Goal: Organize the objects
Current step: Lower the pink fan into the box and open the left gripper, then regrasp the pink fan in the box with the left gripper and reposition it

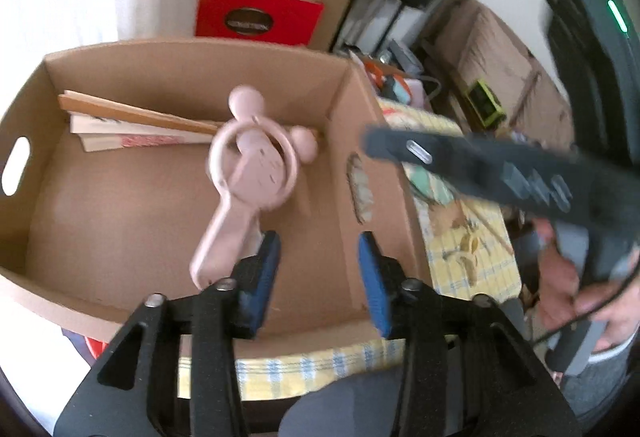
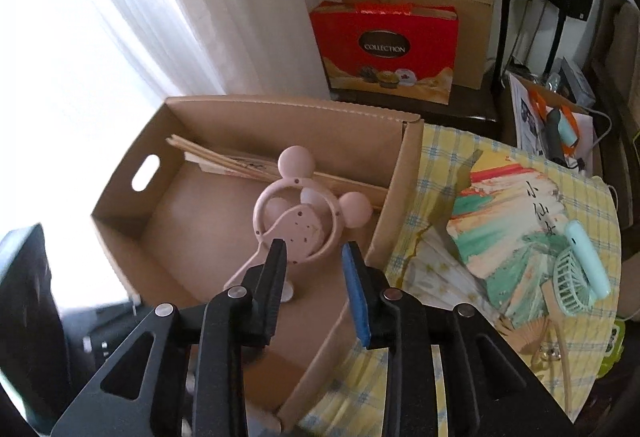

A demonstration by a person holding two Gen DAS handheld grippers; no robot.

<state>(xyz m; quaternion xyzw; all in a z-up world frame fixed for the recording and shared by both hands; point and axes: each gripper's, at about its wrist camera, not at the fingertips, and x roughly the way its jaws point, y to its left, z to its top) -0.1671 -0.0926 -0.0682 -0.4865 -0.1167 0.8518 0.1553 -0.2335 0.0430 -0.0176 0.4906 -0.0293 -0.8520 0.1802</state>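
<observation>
left wrist view: left tool at lower centre, blue pads parted with nothing between them, poised over the near right corner of the cardboard box. pink mouse-eared handheld fan at frame centre inside the box, blurred, handle slanting toward lower left; whether resting on the box floor or in mid-air cannot be told. handle end just left of the left pad, apart from it. folded wooden fan and a stack of flat paper items against the far wall of the box, upper left. right tool body crossing the right side as a dark blurred bar, with a hand gripping its handle at lower right. yellow checked cloth covering the tabletop right of the box.

right wrist view: right tool at lower centre, jaws narrowly parted, gripping nothing; pink fan seen just beyond the fingertips, ring and two round ears above them, handle running down to lower left behind the left finger. cardboard box filling left centre, oval handle slot in its left wall. on the cloth at right, an open painted paper fan with a mint green handheld fan lying on its right edge. red gift bag standing behind the box at upper centre, in front of a white curtain.
</observation>
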